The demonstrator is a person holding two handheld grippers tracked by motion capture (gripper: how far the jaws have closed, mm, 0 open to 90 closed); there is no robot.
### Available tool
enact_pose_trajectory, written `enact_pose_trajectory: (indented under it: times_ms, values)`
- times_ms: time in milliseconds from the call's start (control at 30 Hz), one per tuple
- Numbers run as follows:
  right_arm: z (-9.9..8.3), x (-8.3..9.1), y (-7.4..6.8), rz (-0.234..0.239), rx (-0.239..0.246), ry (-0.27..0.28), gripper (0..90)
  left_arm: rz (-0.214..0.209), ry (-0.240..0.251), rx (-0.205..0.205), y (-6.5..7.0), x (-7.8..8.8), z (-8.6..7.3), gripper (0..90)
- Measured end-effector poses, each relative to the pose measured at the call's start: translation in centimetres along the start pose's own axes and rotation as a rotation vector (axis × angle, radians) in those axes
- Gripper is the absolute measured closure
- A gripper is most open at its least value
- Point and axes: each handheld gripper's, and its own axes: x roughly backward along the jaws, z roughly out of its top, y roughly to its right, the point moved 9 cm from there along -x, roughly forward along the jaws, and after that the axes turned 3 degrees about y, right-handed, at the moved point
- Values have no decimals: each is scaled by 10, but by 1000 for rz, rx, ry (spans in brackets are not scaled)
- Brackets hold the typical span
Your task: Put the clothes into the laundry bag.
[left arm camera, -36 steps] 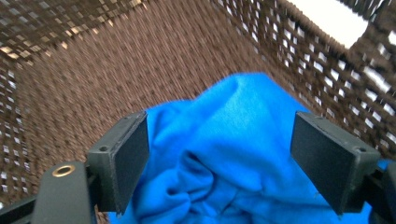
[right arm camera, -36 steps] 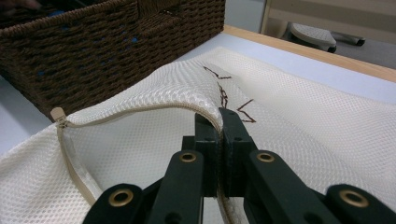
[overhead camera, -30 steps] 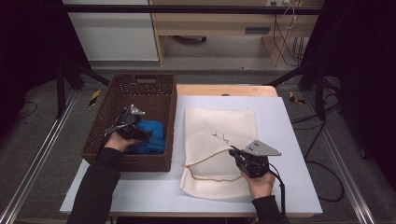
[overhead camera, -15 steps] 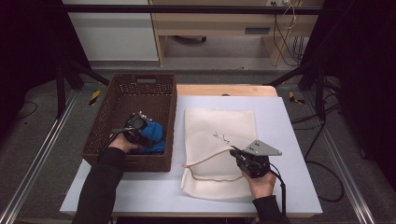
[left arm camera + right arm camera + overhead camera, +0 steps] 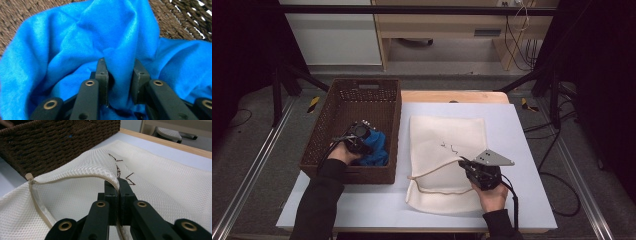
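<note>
A blue cloth lies bunched in the near part of a brown wicker basket. My left gripper reaches down into it. In the left gripper view its jaws have just been closing, and a fold of the blue cloth is pinched between the pads of the left gripper. A cream mesh bag lies flat on the white table to the right of the basket. My right gripper is shut on the bag's zipped opening edge and holds it lifted. In the right gripper view, the right gripper nips the mesh bag.
The white table top has bare room right of the bag and along its near edge. A wooden strip runs along the far edge. The basket wall stands close to the bag's left side. Metal rails and cables flank the table.
My left gripper has turned and sunk onto the blue cloth in the basket, and its jaws have closed on a fold. The right gripper and the bag's lifted edge have kept still.
</note>
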Motion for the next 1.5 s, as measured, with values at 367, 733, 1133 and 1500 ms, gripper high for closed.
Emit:
enact_pose_trajectory:
  times_ms: [367, 733, 1133, 1500]
  values:
    - [0, 1, 1, -2, -11, -1, 875, 107, 315, 59, -11, 41, 24, 730]
    - [1, 1, 1, 0, -16, 1, 877, 136, 638, 144, -23, 82, 34, 734]
    - [1, 2, 1, 1, -15, 1, 877, 172, 813, 180, -31, 125, 41, 734]
    - [1, 2, 1, -3, -13, -2, 877, 149, 971, 138, -5, 197, 48, 734]
